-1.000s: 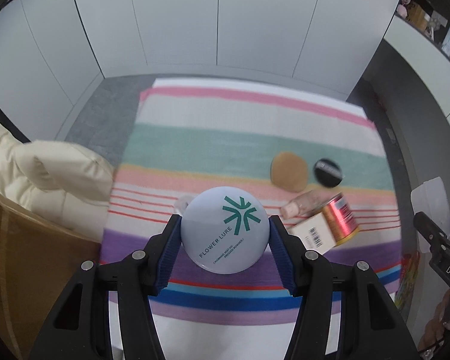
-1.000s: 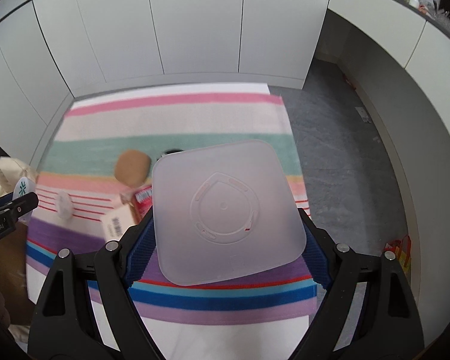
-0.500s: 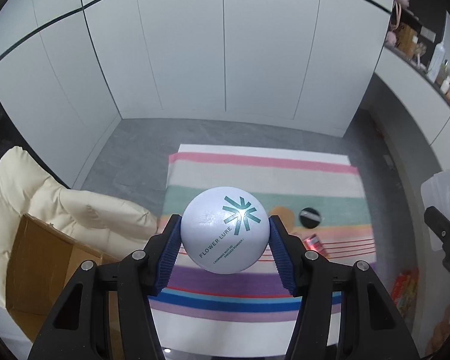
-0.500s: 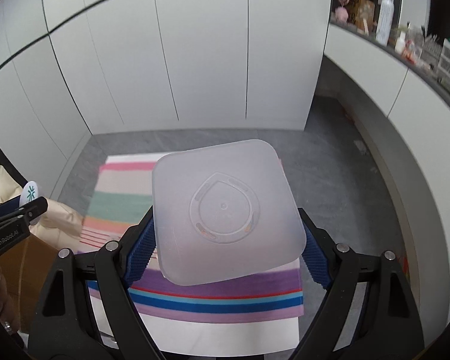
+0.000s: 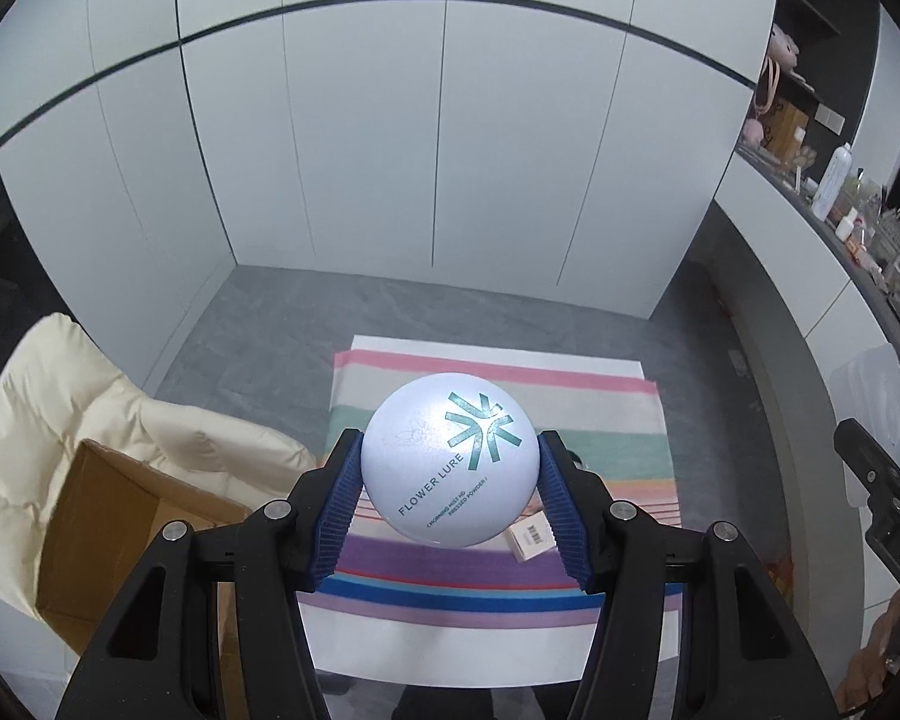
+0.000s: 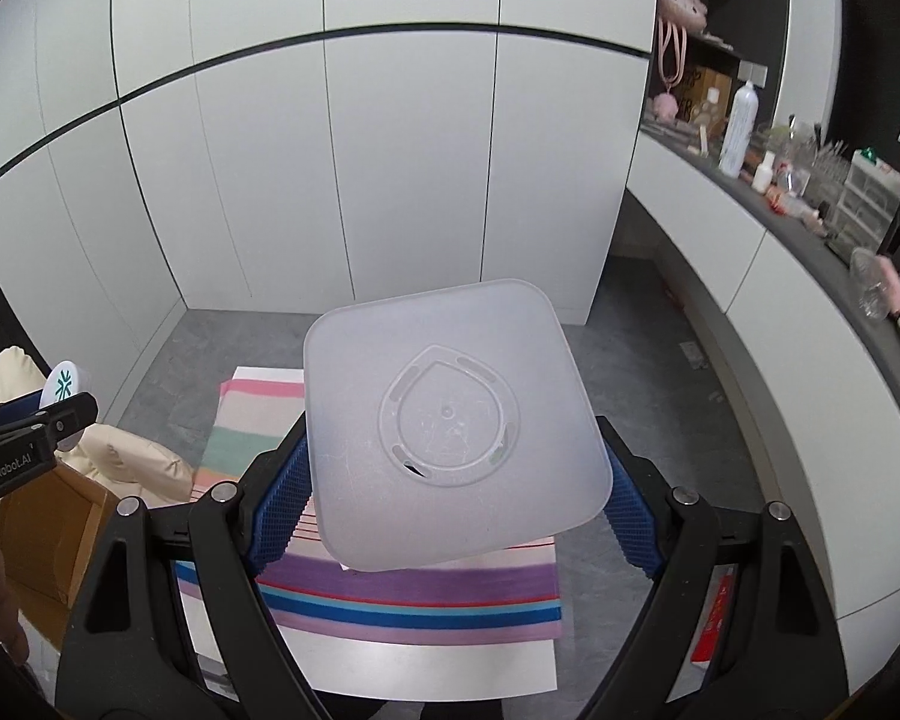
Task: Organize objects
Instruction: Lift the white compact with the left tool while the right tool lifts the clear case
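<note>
Surface: striped cloth (image 5: pixel 498 576) on a white counter (image 6: pixel 390 660), low in view.
Room: white panel walls (image 5: pixel 390 180), grey floor (image 5: pixel 270 312); cardboard box (image 5: pixel 108 534) left.
Left gripper (image 5: pixel 450 480): pinching a smooth round white compact (image 5: pixel 450 459), held above the cloth.
Right gripper (image 6: pixel 450 480): clamping a frosted square lid (image 6: pixel 450 420), rounded corners.

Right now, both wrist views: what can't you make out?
- Left wrist: the white compact in the left hand-held gripper hides the middle of the striped cloth; only a corner of a barcoded box shows.
- Right wrist: the frosted lid in the right hand-held gripper covers most of the cloth.
- Cardboard box: contents cut off by the left gripper.
- Counter clutter: too small.
</note>
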{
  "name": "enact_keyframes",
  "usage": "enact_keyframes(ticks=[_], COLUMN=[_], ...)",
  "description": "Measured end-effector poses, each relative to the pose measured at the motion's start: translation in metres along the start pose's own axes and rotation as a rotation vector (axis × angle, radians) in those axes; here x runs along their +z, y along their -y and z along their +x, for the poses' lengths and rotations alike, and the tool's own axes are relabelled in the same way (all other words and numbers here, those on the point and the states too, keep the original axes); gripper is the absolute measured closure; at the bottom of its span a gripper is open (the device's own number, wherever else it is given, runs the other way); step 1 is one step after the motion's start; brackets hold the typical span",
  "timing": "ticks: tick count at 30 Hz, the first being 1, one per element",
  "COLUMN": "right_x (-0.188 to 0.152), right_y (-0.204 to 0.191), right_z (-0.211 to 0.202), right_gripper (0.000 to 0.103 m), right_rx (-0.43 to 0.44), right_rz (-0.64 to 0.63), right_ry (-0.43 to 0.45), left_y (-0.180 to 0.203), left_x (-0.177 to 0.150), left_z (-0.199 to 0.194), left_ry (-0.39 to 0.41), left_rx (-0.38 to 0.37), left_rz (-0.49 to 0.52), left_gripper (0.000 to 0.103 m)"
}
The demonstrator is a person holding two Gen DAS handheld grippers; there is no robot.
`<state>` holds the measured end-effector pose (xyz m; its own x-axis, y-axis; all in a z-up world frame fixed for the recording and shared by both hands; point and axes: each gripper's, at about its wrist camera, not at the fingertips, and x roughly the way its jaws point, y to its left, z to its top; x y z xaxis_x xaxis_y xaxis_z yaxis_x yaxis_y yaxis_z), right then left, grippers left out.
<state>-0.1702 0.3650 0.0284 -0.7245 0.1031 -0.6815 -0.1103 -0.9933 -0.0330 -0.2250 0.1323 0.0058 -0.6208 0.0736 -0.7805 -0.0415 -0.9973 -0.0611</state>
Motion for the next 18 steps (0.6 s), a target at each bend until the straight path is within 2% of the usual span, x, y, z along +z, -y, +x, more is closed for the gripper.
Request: enact_keyframes(ticks=[10,18], right_x=[0.008,0.002], right_y=[0.005,0.009], right_z=[-0.041,-0.057], right_gripper=[0.016,0.016], right_rx=[-0.001,-0.005], right_rz=[0.027,0.024], right_ry=[0.026,0.036], left_y=[0.009,0.013], left_x=[0.003,-0.002], left_z=[-0.047,-0.058], left_ry=[0.041,0.035], left_rx=[-0.009,-0.011], left_rz=[0.027,0.045], left_gripper=[0.045,0.045])
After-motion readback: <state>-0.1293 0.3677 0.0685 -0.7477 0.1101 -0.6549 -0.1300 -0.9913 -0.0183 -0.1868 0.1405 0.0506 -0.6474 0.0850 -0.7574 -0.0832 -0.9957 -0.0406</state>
